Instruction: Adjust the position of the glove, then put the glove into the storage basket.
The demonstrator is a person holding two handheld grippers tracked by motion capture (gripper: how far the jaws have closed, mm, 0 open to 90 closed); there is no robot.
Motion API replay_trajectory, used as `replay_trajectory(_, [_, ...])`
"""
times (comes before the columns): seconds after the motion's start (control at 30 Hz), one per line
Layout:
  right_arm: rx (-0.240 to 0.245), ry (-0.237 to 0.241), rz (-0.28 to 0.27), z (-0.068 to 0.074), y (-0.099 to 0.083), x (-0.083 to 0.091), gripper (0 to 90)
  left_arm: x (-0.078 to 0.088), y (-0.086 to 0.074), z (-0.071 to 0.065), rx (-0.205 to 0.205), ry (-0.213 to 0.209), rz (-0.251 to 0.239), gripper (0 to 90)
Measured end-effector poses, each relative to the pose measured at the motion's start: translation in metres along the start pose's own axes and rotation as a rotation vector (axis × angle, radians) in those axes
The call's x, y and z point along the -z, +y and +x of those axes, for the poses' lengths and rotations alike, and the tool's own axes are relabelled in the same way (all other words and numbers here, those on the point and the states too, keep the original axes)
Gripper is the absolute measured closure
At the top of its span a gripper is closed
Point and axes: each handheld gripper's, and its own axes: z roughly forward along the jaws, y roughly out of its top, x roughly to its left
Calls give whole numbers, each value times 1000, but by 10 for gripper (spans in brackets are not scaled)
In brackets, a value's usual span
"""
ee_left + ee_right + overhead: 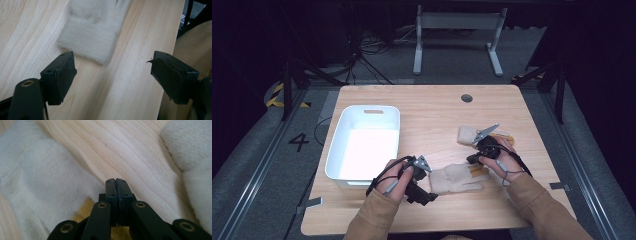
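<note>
Left tool (112,75) gapes near blurry glove (92,30).

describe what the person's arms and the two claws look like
Both forearms wear tan sleeves. The left claw and right claw are black, each topped by a grey three-cornered plate, with a thin dark cable looping around the hand. Up close, the left claw's jaws are blocky black pads on arms with a brass-coloured rivet; the right claw's narrow black links carry the same brass-coloured rivets.

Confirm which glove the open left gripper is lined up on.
The near glove, lying between both hands; its cuff sits just beyond the left gripper. The other glove lies farther back, beyond the right gripper.
</note>
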Motion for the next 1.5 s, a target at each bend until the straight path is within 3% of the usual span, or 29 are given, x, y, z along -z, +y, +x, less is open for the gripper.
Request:
replay_trajectory(0.33, [-24, 22, 29, 0, -10, 8, 894, -1, 7, 5, 13, 4, -19, 201])
replay_trajectory(0.5, [-42, 3, -39, -1, -13, 18, 849, 0, 11, 6, 18, 1, -32, 203])
replay_trajectory(0.53, [-43, -21, -92, -3, -15, 25, 831, 0, 13, 8, 20, 8, -42, 200])
replay_trajectory(0.57, [-43, -21, -92, -3, -15, 25, 831, 0, 13, 8, 20, 8, -42, 197])
replay_trajectory(0.9, [-121, -124, -335, -13, -34, 55, 640, -2, 24, 10, 21, 23, -85, 195])
replay_trajectory(0.93, [-121, -124, -335, -13, -34, 55, 640, -2, 24, 10, 22, 21, -84, 195])
replay_trajectory(1.1, [-156, -213, -376, -26, -46, 60, 552, -2, 25, 10, 15, 18, -83, 194])
replay_trajectory(1.5, [-217, -309, -391, -51, -53, 55, 446, 1, 17, 9, 32, 31, -78, 195])
